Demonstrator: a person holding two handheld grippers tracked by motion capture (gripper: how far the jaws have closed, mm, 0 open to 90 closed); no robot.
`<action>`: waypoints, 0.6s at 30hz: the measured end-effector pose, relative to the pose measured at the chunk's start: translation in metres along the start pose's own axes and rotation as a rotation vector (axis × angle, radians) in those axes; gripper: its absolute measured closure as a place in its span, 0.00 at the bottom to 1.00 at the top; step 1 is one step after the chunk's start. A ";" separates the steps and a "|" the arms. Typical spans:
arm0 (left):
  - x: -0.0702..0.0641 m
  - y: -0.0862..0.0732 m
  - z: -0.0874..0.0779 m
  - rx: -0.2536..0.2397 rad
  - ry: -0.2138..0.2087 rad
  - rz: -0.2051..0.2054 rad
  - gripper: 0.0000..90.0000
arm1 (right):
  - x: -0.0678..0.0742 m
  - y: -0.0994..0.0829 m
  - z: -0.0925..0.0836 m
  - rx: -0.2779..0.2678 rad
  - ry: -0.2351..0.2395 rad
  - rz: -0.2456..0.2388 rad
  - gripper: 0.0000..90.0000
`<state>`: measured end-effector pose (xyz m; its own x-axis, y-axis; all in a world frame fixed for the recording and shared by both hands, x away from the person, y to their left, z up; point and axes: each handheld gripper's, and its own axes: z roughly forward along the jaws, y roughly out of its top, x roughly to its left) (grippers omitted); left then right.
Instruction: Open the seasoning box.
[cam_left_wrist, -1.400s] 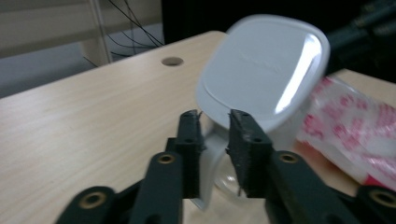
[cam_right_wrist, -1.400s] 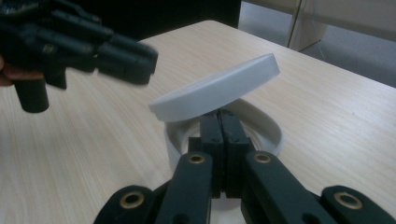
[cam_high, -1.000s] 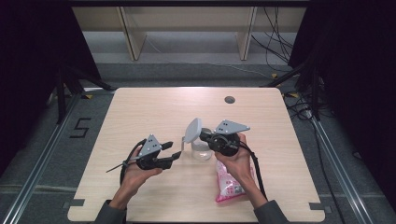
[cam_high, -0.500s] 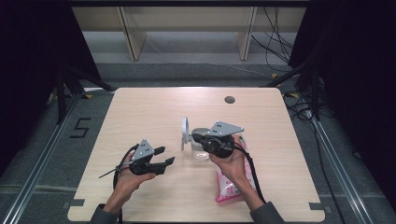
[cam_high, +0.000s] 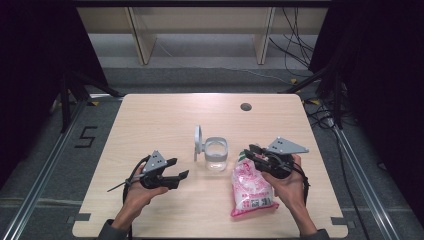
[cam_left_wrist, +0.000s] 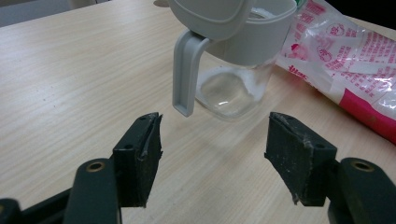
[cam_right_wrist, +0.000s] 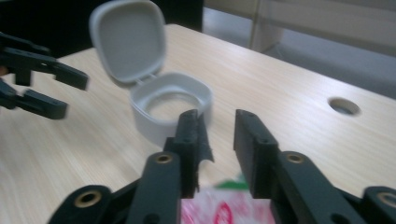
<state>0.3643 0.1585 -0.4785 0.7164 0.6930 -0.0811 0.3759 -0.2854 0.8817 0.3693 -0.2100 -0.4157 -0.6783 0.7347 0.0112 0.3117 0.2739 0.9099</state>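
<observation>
- The jar (cam_high: 216, 155) stood near the middle of the table (cam_high: 150, 120), a little toward the near edge; its hinged lid (cam_high: 198, 142) was swung up and stood upright at the jar's left side.
- It was a clear, squarish container with rounded corners, a grey plastic collar and a grey lid, on pale wood-grain.
- A pink and white printed plastic bag (cam_high: 251, 187) lay flat just to the right of the jar, toward the near right corner, close to the jar; whether they touched could not be told.
- A small round hole (cam_high: 245, 106) sat in the table near the far edge, well apart from the jar.
- The left gripper (cam_high: 179, 177) was to the jar's left, near the near edge, pointing at it; its jaws had just been opening and stood wide apart with nothing between them, the jar just beyond the tips.
- The right gripper (cam_high: 250, 152) was over the top end of the bag, to the right of the jar; its jaws had just been opening, stood a narrow gap apart and held nothing, the jar ahead of them and not touched.
</observation>
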 end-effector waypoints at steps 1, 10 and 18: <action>0.000 0.000 -0.001 0.005 0.001 0.011 0.39 | -0.003 -0.003 -0.003 0.011 -0.017 0.009 0.74; -0.002 0.002 0.000 0.005 -0.004 0.022 0.36 | -0.023 -0.031 -0.017 0.060 -0.081 0.095 0.55; -0.008 0.002 0.000 0.002 -0.002 0.017 0.35 | -0.033 -0.049 -0.017 0.104 -0.101 0.189 0.46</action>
<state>0.3596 0.1526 -0.4764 0.7239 0.6867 -0.0671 0.3647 -0.2982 0.8821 0.3646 -0.2583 -0.4534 -0.5331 0.8358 0.1314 0.4974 0.1840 0.8478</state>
